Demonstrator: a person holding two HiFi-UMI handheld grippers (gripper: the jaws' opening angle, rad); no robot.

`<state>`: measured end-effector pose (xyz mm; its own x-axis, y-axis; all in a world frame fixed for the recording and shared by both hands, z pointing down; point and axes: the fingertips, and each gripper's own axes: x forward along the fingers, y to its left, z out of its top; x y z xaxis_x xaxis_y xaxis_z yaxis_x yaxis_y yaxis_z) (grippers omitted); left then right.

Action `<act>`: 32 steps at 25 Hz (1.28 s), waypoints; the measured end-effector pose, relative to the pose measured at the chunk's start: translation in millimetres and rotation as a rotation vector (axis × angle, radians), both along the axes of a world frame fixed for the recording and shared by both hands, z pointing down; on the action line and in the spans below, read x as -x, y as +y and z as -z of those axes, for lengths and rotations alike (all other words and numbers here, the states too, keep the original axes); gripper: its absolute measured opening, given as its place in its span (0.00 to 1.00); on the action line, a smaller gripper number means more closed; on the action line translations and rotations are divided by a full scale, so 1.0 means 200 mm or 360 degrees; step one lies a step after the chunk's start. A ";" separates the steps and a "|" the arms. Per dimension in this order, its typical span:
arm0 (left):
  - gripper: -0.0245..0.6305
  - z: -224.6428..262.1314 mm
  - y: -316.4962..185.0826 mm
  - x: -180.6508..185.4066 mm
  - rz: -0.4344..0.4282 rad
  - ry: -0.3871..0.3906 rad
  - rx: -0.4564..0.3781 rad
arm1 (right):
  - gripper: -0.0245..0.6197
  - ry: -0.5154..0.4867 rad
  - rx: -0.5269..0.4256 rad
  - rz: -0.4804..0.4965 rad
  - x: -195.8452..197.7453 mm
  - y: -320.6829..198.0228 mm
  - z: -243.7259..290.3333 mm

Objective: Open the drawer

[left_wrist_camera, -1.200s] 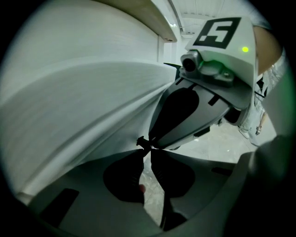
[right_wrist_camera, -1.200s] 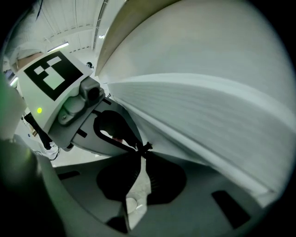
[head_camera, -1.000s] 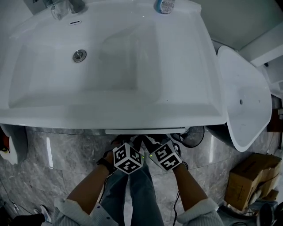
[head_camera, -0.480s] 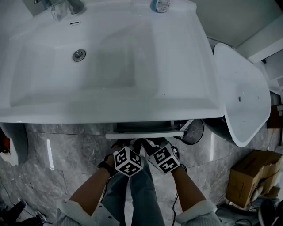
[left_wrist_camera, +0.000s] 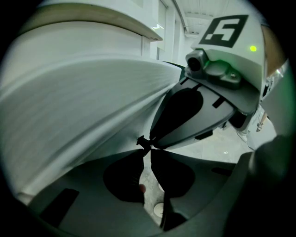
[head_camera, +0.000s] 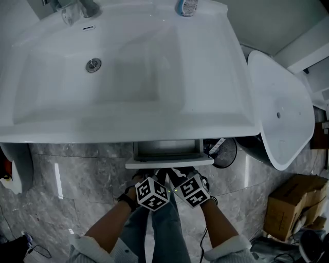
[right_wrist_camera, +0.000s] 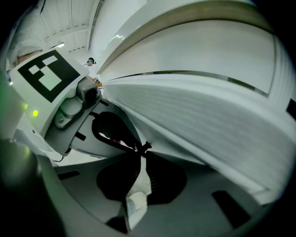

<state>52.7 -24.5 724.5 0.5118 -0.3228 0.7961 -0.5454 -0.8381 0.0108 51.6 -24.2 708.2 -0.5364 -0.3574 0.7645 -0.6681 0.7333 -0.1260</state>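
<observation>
A white drawer (head_camera: 169, 163) stands partly out from under the washbasin (head_camera: 128, 128), and its grey inside (head_camera: 167, 149) shows. Both grippers sit side by side at its front lip, below it. My left gripper (head_camera: 157, 174) carries the left marker cube (head_camera: 152, 194). In the left gripper view its jaws (left_wrist_camera: 145, 147) are nearly together, pinched at the lower edge of the white drawer front (left_wrist_camera: 78, 102). My right gripper (head_camera: 177, 173) is beside it. Its jaws (right_wrist_camera: 141, 150) pinch the same edge of the drawer front (right_wrist_camera: 208, 120). Each gripper view shows the other gripper close by.
The basin has a drain (head_camera: 93, 64), a tap (head_camera: 77, 7) and a bottle (head_camera: 188, 6) at the back. A white oval fixture (head_camera: 282, 113) stands to the right, with a cardboard box (head_camera: 290, 208) beyond it. A dark bin (head_camera: 225, 153) sits by the drawer. A paper roll (head_camera: 11, 174) hangs at left.
The drawer has slid out from under the basin toward the person, so its inside now shows. Both grippers moved back with it, staying at its front lip.
</observation>
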 end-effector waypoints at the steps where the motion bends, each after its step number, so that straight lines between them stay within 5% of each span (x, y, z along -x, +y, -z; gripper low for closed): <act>1: 0.12 0.00 0.01 0.00 0.0003 -0.0001 0.0000 | 0.10 0.0002 0.0000 -0.0004 0.00 0.01 0.00; 24: 0.12 -0.04 0.07 0.00 0.0076 0.0007 0.0027 | 0.10 -0.0029 0.0018 -0.0073 -0.01 0.07 -0.04; 32: 0.12 -0.06 0.06 0.02 0.0123 0.0007 0.0052 | 0.11 -0.0083 0.0065 -0.0214 -0.02 0.07 -0.06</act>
<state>49.2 -12.1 736.4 0.4899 -0.3353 0.8047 -0.6085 -0.7925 0.0402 55.9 -9.4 719.7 -0.5254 -0.3976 0.7522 -0.7516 0.6313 -0.1913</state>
